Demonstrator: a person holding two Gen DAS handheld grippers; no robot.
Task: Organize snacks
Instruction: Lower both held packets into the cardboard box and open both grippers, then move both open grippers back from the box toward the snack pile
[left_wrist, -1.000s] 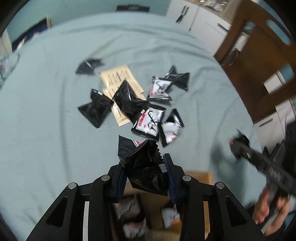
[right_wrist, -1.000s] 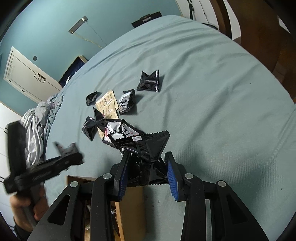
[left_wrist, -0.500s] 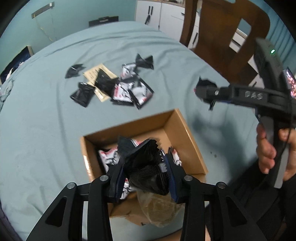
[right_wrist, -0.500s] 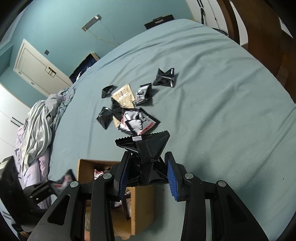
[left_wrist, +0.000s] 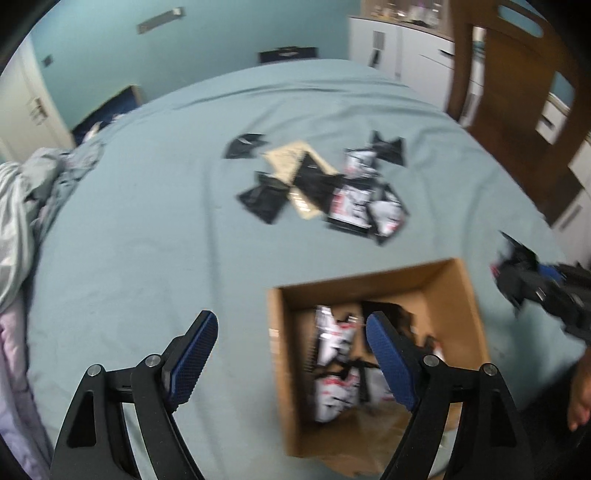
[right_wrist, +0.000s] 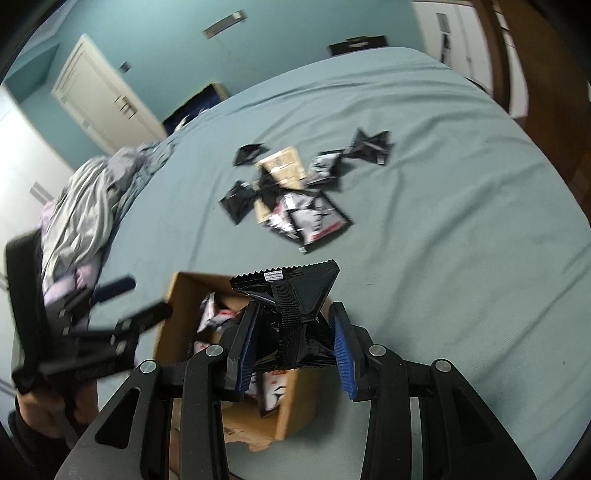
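An open cardboard box (left_wrist: 458, 295) (right_wrist: 177, 295) sits on the blue-grey cloth and holds several black-and-white snack packets (left_wrist: 332, 369). My left gripper (left_wrist: 291, 354) hangs over the box's left wall, its jaws opening wide with nothing between them. My right gripper (right_wrist: 291, 343) is shut on a black snack packet (right_wrist: 291, 295) above the box's near right corner. In the left wrist view the right gripper (left_wrist: 517, 273) shows at the right edge. In the right wrist view the left gripper (right_wrist: 114, 299) appears blurred on the left. A pile of loose packets (left_wrist: 332, 184) (right_wrist: 295, 192) lies further back.
Crumpled grey bedding (right_wrist: 81, 206) lies on the left side of the cloth. A wooden chair (left_wrist: 517, 92) and white cabinets (left_wrist: 406, 48) stand at the back right. A white door (right_wrist: 99, 99) is in the teal wall at the back left.
The left gripper has opened and the black packet it held is gone from its jaws, over the box. Both grippers moved from the pile toward the box; the right still holds its packet.
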